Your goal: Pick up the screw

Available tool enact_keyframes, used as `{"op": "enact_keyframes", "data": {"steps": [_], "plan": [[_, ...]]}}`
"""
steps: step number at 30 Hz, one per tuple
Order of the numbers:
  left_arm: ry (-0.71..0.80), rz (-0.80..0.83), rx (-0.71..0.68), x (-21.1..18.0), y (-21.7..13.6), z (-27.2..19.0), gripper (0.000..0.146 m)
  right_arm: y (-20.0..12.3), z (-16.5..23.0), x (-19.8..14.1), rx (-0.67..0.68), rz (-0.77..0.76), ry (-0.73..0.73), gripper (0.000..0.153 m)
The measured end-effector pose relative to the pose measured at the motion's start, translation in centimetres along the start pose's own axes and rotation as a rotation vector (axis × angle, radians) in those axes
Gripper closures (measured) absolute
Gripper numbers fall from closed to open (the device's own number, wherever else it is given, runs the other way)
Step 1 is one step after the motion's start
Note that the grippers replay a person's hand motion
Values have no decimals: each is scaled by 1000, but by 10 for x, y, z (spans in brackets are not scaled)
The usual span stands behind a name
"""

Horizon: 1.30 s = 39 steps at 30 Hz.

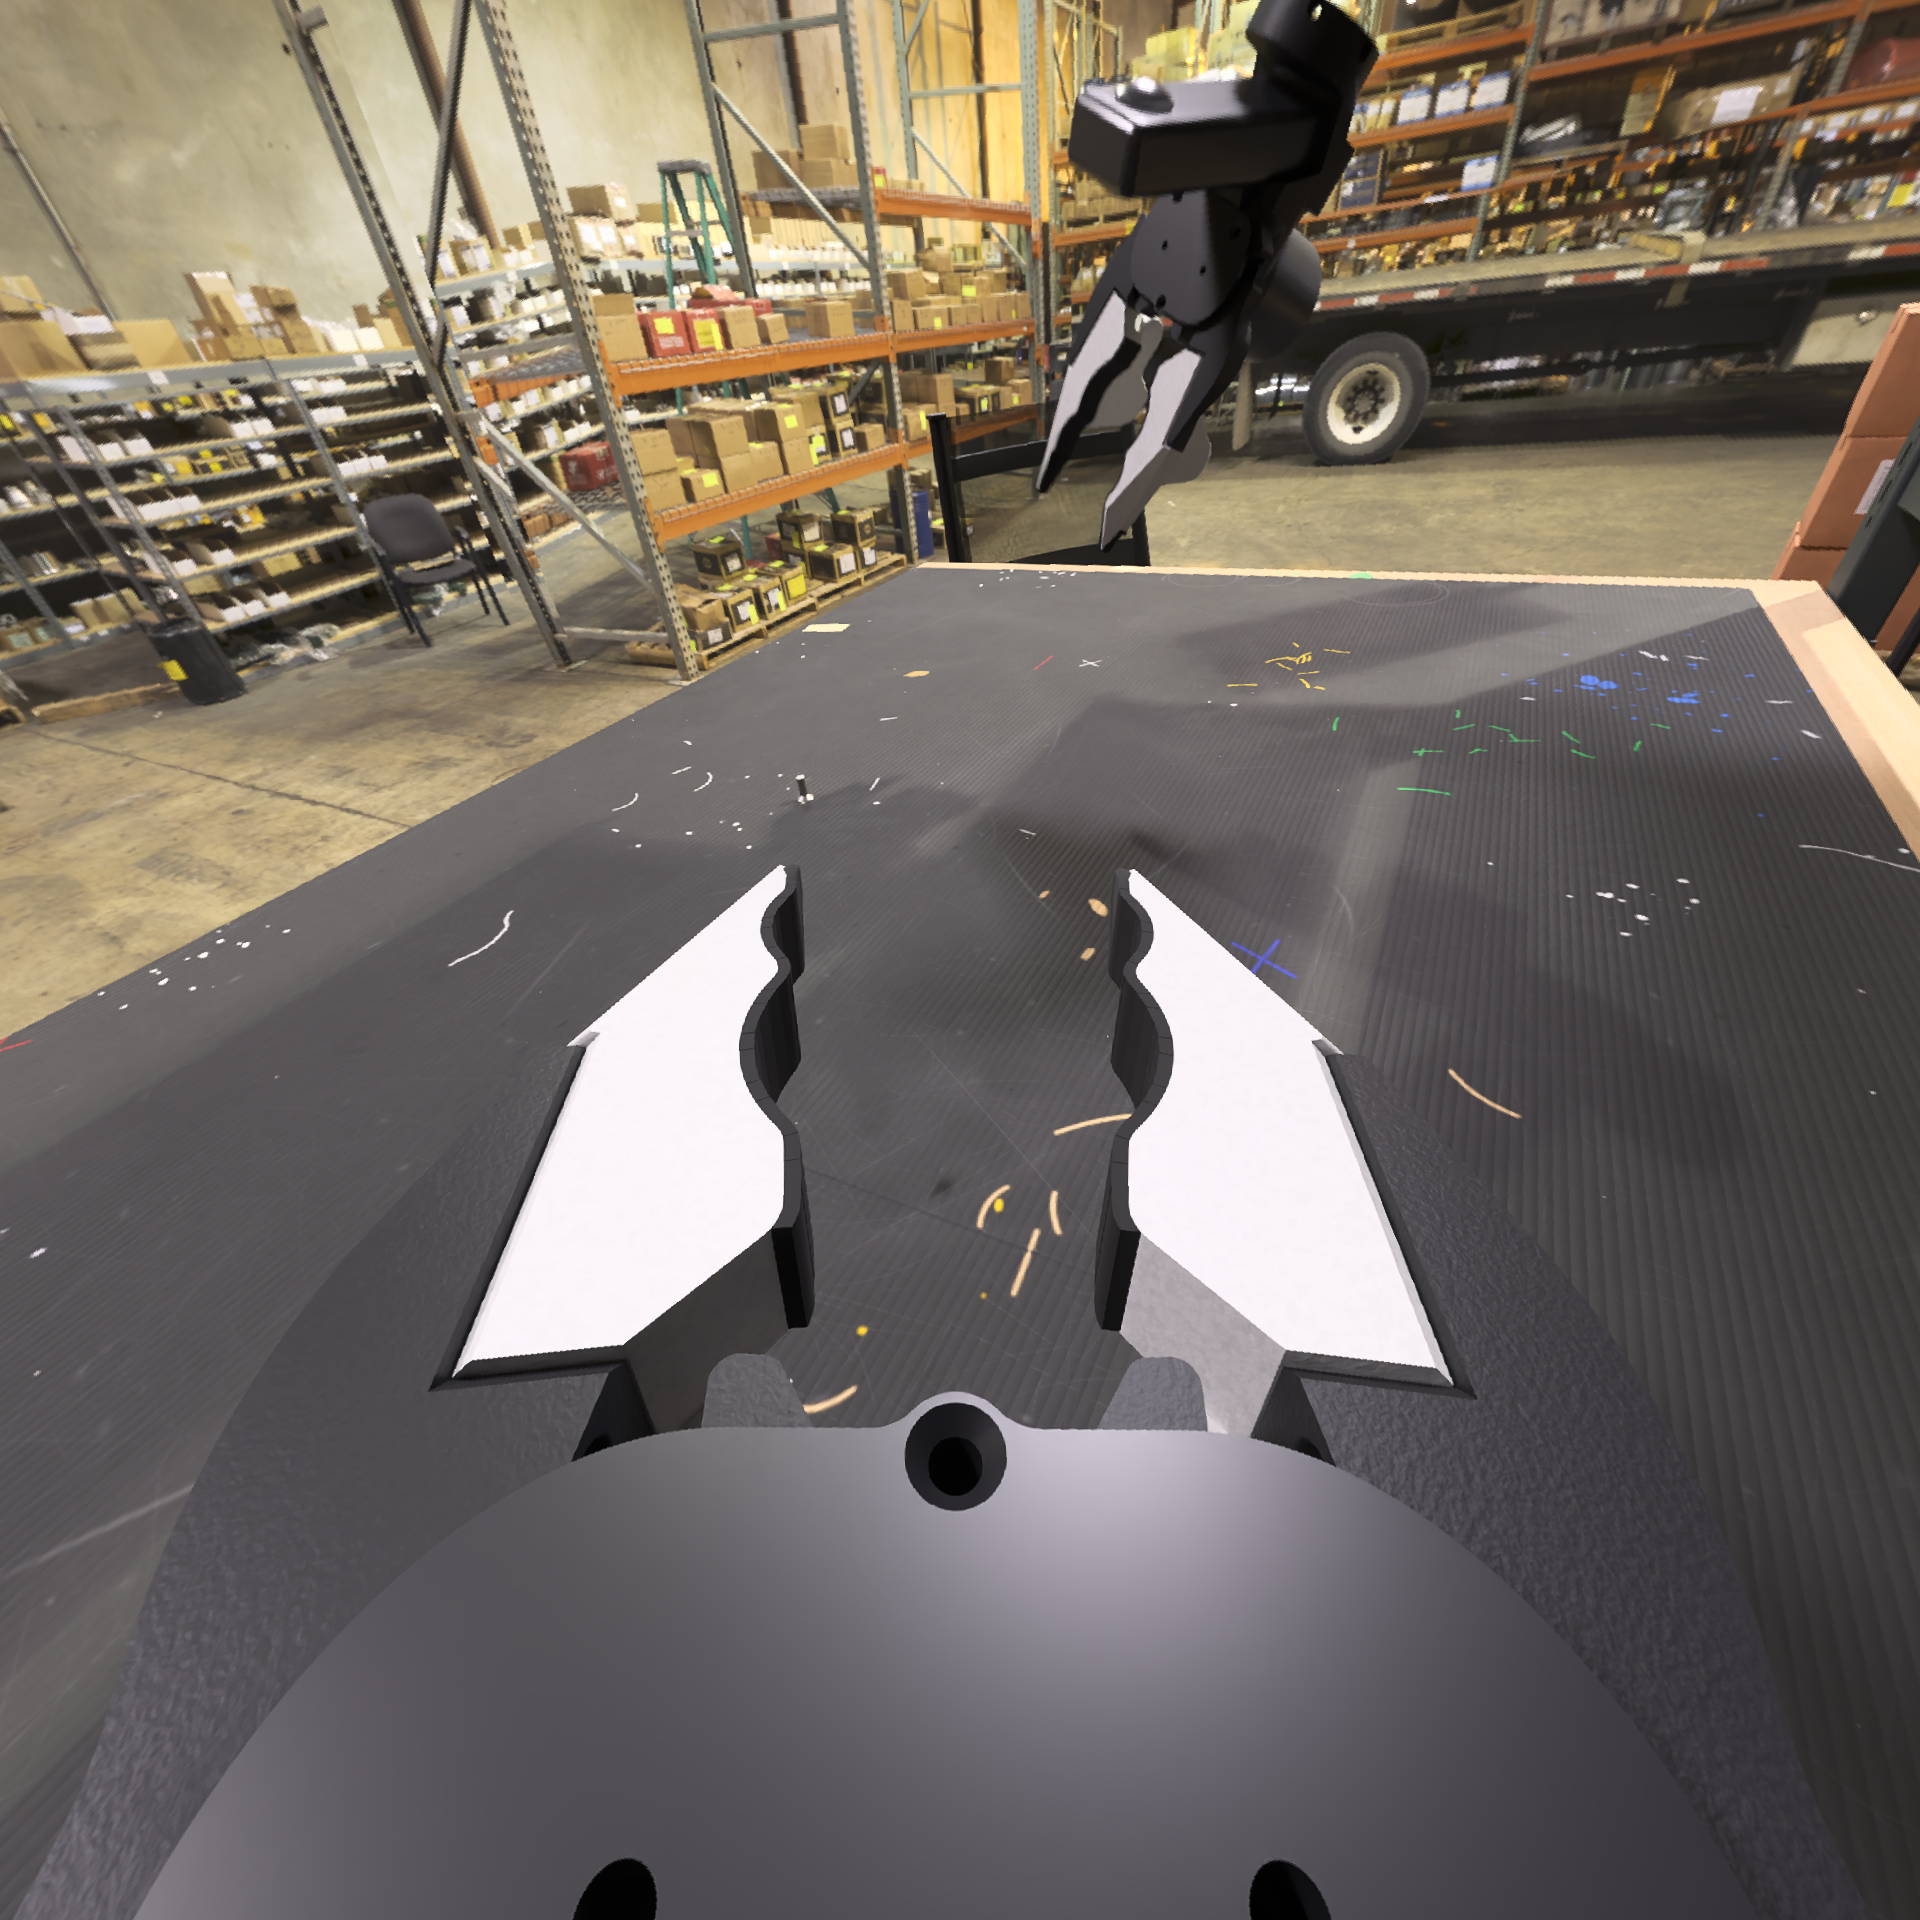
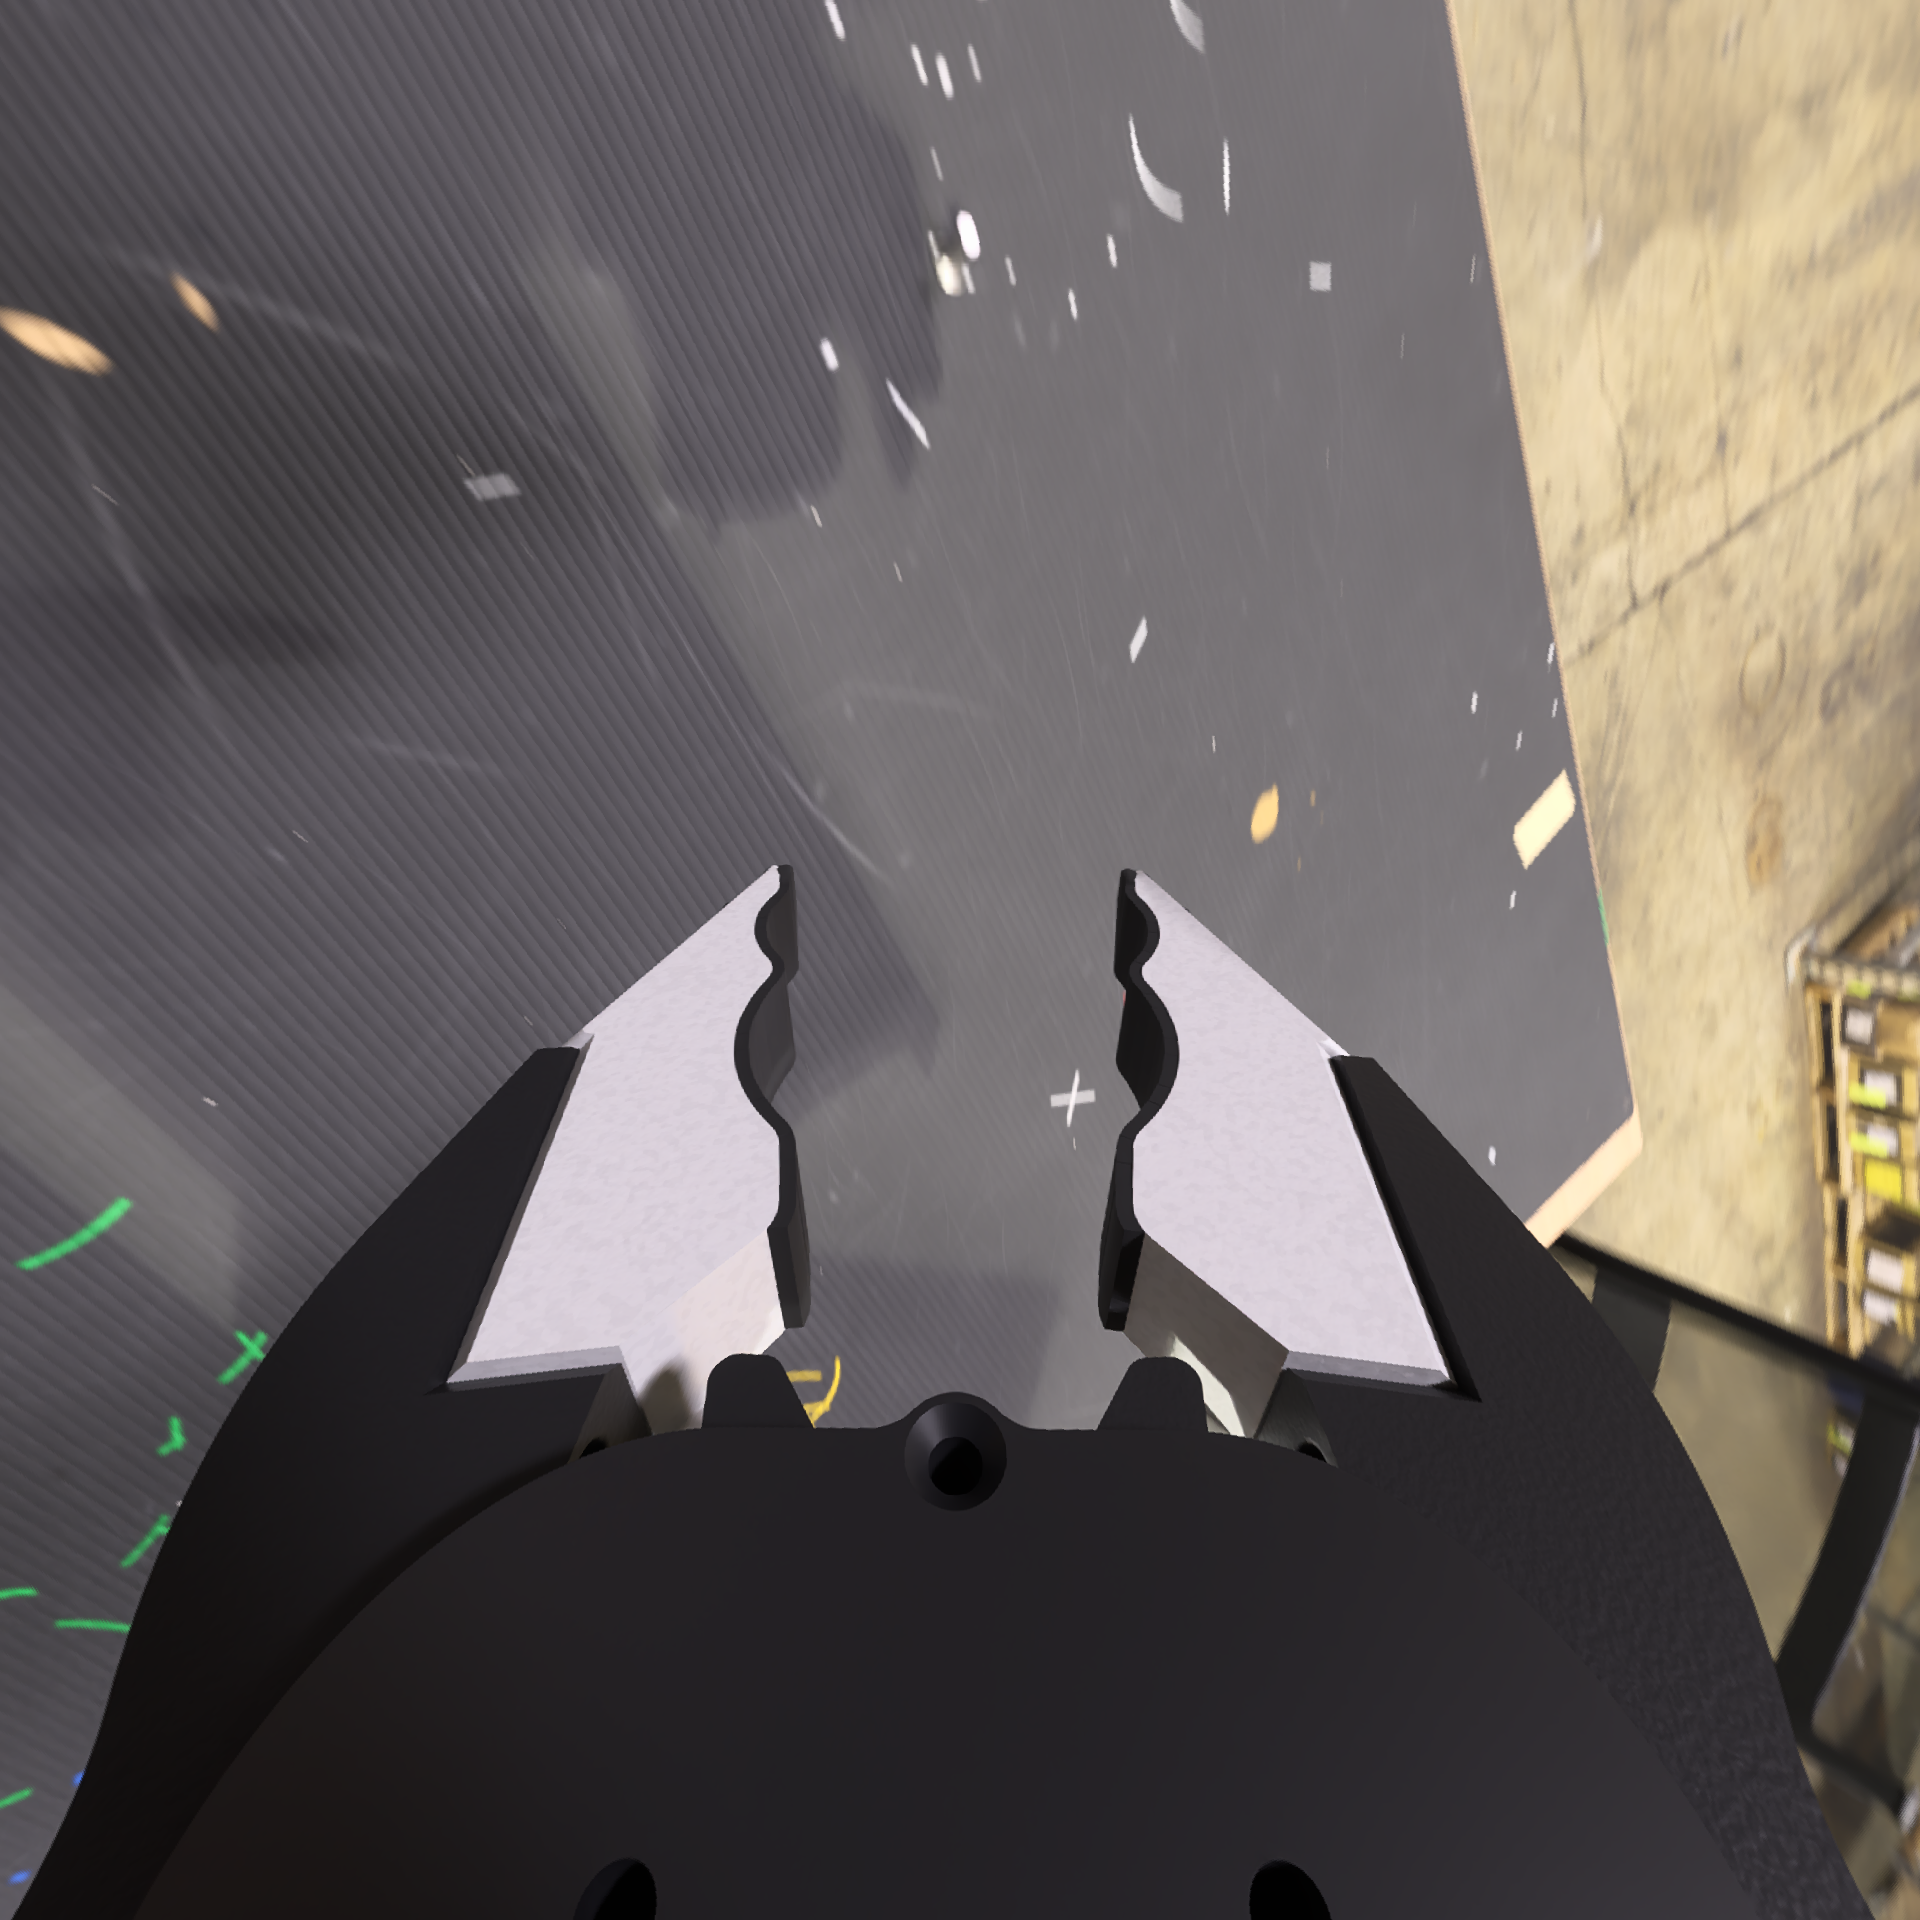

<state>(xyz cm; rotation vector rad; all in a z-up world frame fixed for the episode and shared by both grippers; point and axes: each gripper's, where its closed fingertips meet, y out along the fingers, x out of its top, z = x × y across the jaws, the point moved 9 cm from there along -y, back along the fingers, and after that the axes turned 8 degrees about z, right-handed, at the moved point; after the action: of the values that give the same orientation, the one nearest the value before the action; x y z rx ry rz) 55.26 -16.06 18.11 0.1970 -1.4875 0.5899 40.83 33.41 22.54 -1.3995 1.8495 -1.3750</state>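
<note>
— Picked up the screw (image 1: pixel 802 787) yet?
— No. Stood untouched on the table (image 1: pixel 1558 1039), well ahead of the left gripper (image 1: pixel 956 883) and off its left fingertip (small, upright as far as visible). Jaws spread, empty.
— And the right gripper (image 2: pixel 956 883)?
— Spread and empty too; hung above, screw (image 2: pixel 951 272) far ahead. Approach, closing and lifting all left.

screw (image 1: pixel 802 787) on table (image 1: pixel 1558 1039) (upright)

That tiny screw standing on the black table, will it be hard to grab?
Probably. The screw is very small and stands upright, so a nudge would likely tip it and let it roll. It looks like stiff metal, possibly slippery between wide fingers.
</note>
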Motion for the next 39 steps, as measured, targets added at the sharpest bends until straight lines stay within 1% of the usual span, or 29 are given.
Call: {"op": "enact_keyframes", "data": {"steps": [3,5,7,9,10,11,14,16,18,21,24,26,27,28,29,30,32,34,36,37,39], "plan": [[-4,3,-5,-2,2,0,87,-11,13,38,23,-62,-93,84],[-8,8,-10,-3,5,0,87,-8,21,70,18,-65,-167,83],[-11,15,-15,-4,7,0,87,4,23,102,37,-59,-163,86],[-9,24,-16,-5,7,-1,87,20,18,131,40,-5,-80,95],[-6,28,-15,-6,7,0,87,30,15,145,27,11,-24,97],[-5,30,-15,-6,6,0,87,41,13,156,18,30,38,99],[-17,20,-15,-9,4,3,87,75,10,179,66,114,254,103],[-32,10,-16,-12,1,6,87,98,9,184,80,167,334,103],[-44,7,-13,-15,0,9,87,117,4,185,73,248,378,102],[-49,5,-16,-18,-2,13,87,136,-5,184,-11,295,404,100],[-56,-9,-28,-20,-3,15,87,153,-12,180,-41,364,438,100],[-58,-13,-46,-22,-2,16,87,157,-14,184,-102,377,420,102],[-57,-13,-55,-23,-2,16,87,158,-13,187,-120,365,396,106],[-57,-12,-62,-24,-2,16,87,159,-13,189,-151,365,361,107],[-58,-13,-68,-25,-2,16,87,161,-13,190,-187,387,322,106],[-62,-16,-72,-26,-2,16,87,163,-14,190,-211,418,296,101],[-73,-28,-80,-27,-2,18,87,167,-18,188,-193,456,319,95],[-71,-26,-75,-28,-1,18,87,171,-18,187,-111,445,365,91],[-57,-41,-81,-30,1,17,88,178,-13,184,-34,466,366,91],[-57,-51,-108,-30,2,17,88,181,-13,184,-26,490,365,92],[-75,-93,-96,-30,5,17,88,185,-16,183,-49,494,396,97]]}}
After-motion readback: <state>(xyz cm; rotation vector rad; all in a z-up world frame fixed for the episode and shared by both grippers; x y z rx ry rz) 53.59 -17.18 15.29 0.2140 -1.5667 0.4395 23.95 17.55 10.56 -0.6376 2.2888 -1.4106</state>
